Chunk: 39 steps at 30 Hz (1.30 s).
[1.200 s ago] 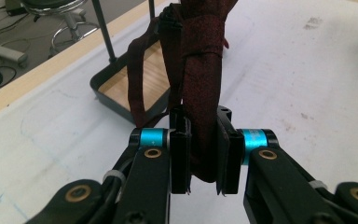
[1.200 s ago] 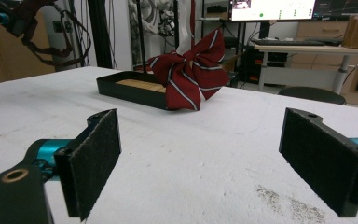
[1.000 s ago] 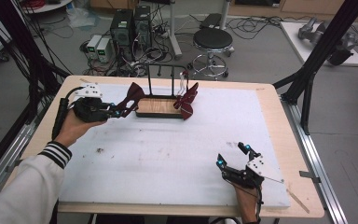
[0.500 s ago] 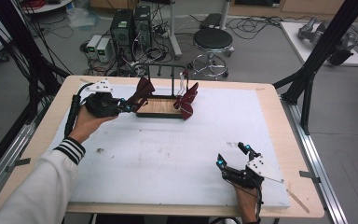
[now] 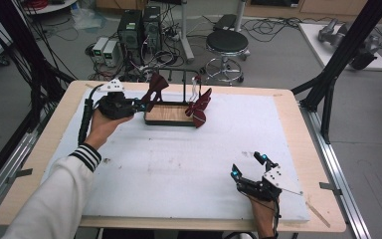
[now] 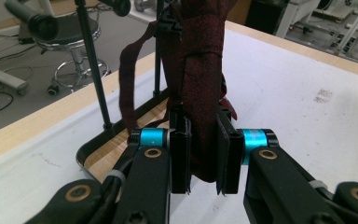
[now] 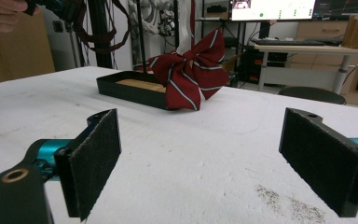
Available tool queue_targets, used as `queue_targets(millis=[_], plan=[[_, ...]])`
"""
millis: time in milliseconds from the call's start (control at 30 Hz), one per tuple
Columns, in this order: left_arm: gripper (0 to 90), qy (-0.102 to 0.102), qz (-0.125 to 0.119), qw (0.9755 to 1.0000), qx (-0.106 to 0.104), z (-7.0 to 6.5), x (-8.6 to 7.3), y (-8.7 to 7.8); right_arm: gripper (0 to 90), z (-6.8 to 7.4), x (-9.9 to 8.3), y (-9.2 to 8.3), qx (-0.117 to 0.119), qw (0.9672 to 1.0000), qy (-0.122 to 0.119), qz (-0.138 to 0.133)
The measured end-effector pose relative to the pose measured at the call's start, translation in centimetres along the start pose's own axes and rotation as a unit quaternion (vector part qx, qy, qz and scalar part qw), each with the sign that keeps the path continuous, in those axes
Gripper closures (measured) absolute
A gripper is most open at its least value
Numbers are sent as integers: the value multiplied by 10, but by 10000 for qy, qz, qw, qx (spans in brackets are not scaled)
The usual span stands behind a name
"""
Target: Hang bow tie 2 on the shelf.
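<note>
At the far left of the table: the left gripper (image 5: 138,105) lies level in the person's left hand (image 5: 101,127), its tips pointing toward the stand.
Left gripper's claw: closed tight on the dark red bow tie (image 6: 200,88); in the left gripper view both black pads press flat against the hanging fabric, which runs down between them and ends just below the pads.
Dark red bow tie, place: in the high view it (image 5: 156,87) sits at the left end of the stand, raised above the tray, its lower end in the left gripper's grip.
Strap: a thin loop of the same dark red (image 6: 127,79) hangs beside the tie, close to a black upright rod (image 6: 93,65).
Stand: a black tray with a wooden floor (image 5: 166,114) and thin black posts, at the far middle of the white mat (image 5: 179,164).
Striped bow tie: red with pale stripes (image 5: 199,107), leaning against the tray's right end and resting on the mat; the right gripper view shows it (image 7: 190,77) in front of the tray's corner.
Right gripper: near the mat's near right corner (image 5: 250,167), well apart from the stand, held by the right hand (image 5: 262,215).
Right gripper's claw: spread wide, nothing between the two pads; bare mat lies between them in the right gripper view.
Sleeve: white with dark striped cuff (image 5: 85,156) on the left forearm.
</note>
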<state>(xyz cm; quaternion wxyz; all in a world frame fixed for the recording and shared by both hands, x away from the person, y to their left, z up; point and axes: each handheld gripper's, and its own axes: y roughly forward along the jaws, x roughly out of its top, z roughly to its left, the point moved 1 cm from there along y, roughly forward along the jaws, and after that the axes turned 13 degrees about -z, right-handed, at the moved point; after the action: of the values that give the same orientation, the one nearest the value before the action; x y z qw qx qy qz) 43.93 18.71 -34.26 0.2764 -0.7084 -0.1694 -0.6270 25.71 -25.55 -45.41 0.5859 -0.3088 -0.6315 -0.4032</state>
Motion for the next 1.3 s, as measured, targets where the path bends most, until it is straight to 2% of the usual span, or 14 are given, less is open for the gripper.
queue_targets(millis=[67,200,333,567,667,933,1000,1300], plan=[[784,49,-20,10000,9,0,3,2,119,0,0,0,-1,10000,15,2],[784,4,-209,9998,70,1,14,8,119,0,0,0,-1,10000,17,18],[784,-48,-234,9996,145,3,18,12,119,0,0,0,8,10000,7,12],[784,-176,-358,9988,282,7,18,17,119,0,0,0,1,10000,4,15],[784,-296,-463,9979,353,10,17,20,119,0,0,0,2,10000,2,15],[784,-445,-546,9962,516,14,14,25,119,0,0,0,6,10000,8,12],[784,-523,-590,9951,590,15,12,27,119,0,0,0,2,10000,10,16],[784,-625,-534,9933,810,17,8,31,119,0,0,0,9,10000,5,-19]])
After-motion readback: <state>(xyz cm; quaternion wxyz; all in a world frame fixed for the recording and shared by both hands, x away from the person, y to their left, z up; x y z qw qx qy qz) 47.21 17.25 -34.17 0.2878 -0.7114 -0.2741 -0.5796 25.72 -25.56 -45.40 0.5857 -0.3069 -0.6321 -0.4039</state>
